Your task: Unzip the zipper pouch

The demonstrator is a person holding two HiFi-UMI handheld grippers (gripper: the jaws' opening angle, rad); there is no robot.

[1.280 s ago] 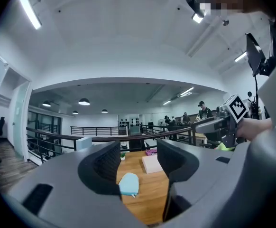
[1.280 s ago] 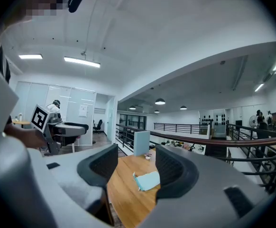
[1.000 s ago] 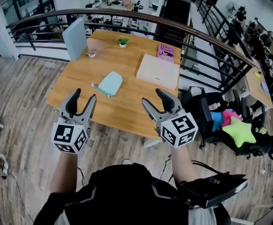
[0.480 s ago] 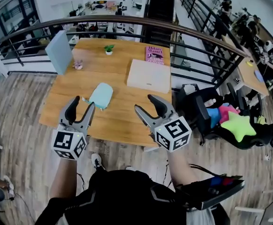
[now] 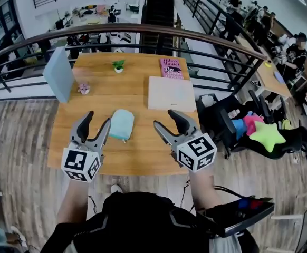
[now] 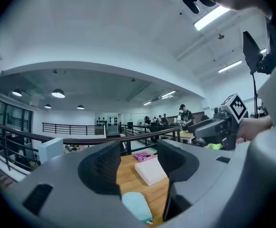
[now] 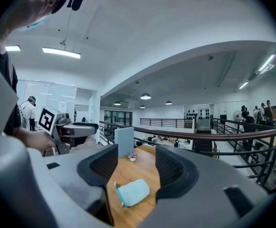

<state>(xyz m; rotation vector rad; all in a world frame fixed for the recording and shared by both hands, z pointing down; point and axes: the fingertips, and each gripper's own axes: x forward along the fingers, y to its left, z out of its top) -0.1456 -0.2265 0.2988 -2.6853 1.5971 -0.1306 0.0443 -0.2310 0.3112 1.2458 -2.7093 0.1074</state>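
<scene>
Wooden tabletop (image 5: 143, 152) holds the teal zipper pouch (image 5: 122, 124), a white box (image 5: 170, 94) at its two o'clock; my left tool (image 5: 97, 118) and right tool (image 5: 164, 118) hover, both released, empty.

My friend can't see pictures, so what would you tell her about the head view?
The left hand-held gripper and right hand-held gripper, both open and empty, are held above a wooden table where a light blue zipper pouch lies untouched. Farther back sit a white box, a pink book and a small plant.
</scene>
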